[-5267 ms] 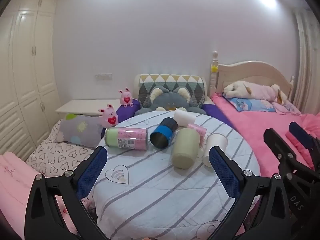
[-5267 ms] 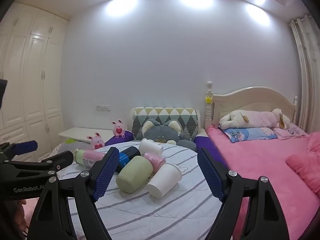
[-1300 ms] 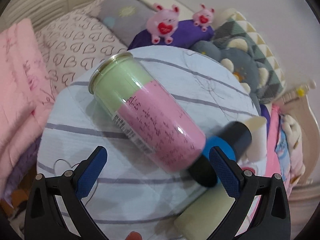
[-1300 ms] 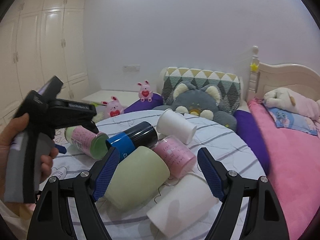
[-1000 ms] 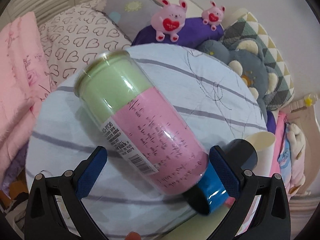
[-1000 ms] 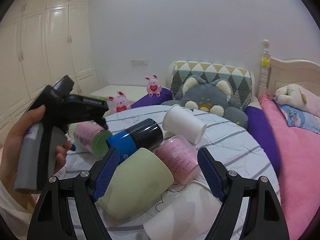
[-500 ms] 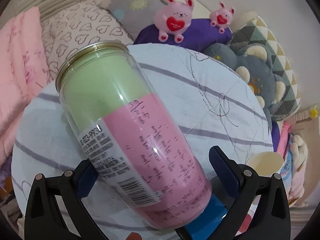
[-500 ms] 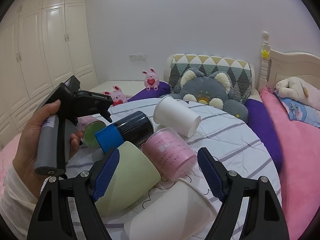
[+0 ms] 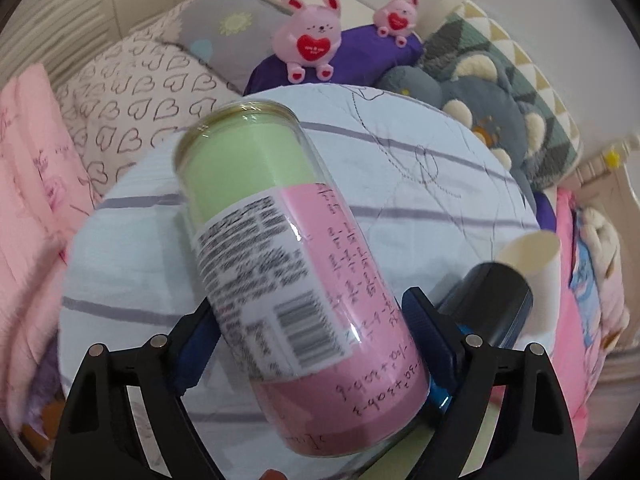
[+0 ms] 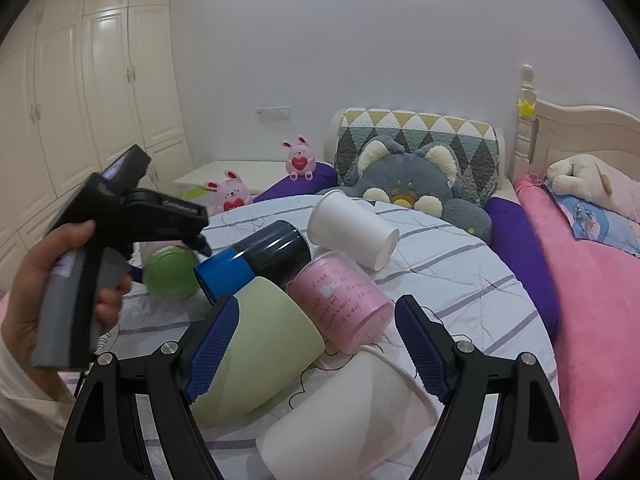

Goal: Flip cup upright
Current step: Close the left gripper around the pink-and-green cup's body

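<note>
The green-and-pink tumbler (image 9: 288,280) lies on its side at the left of the round counter (image 9: 420,184), rim end toward the left edge and base end against the dark blue cup (image 9: 492,304). The left gripper (image 9: 312,344) pinches its pink lower body, one pad on each side, below the white barcode label. The clear glossy shell looks rigid but slippery; judged light, apparently empty. Hold on the straight mid-body, not on the label or rim. The counter's left edge lies close beyond the rim, so the clear striped cloth behind the tumbler is the better standing place. The right gripper (image 10: 316,344) is spread and empty, hovering above the pale green cup (image 10: 256,352) and the small pink cup (image 10: 344,300), with two white paper cups (image 10: 352,232) crowded nearby
</note>
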`<state>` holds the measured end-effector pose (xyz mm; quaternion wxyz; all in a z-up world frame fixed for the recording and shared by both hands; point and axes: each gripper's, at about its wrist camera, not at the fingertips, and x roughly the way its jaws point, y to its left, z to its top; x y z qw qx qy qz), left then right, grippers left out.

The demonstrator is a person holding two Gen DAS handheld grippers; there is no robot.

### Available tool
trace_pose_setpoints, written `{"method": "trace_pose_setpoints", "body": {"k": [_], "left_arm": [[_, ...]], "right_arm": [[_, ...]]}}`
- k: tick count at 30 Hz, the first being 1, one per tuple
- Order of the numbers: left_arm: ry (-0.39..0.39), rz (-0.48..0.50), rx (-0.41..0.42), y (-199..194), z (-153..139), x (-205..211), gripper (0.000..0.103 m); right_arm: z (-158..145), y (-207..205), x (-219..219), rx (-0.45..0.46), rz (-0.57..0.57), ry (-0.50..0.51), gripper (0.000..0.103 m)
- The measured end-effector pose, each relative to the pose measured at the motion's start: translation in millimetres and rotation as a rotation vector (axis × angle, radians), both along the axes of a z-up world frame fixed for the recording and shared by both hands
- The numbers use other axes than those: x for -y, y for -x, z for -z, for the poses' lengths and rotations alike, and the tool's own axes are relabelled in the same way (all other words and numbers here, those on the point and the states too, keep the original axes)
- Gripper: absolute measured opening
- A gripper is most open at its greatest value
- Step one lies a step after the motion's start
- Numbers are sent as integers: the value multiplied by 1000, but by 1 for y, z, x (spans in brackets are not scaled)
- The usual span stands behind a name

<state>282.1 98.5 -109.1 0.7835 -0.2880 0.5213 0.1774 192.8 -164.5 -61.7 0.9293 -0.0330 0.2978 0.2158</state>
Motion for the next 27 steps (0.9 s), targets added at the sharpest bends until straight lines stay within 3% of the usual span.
{"method": "trace_pose_setpoints", "body": {"k": [12,27], "left_arm": [[-81,159,-9,48,-9,0,84],[-73,303,-13,106,5,16,82]], "right_arm": [[-3,21,-3,0,74,25,82],[-8,60,-11,18,157,61,82]]}}
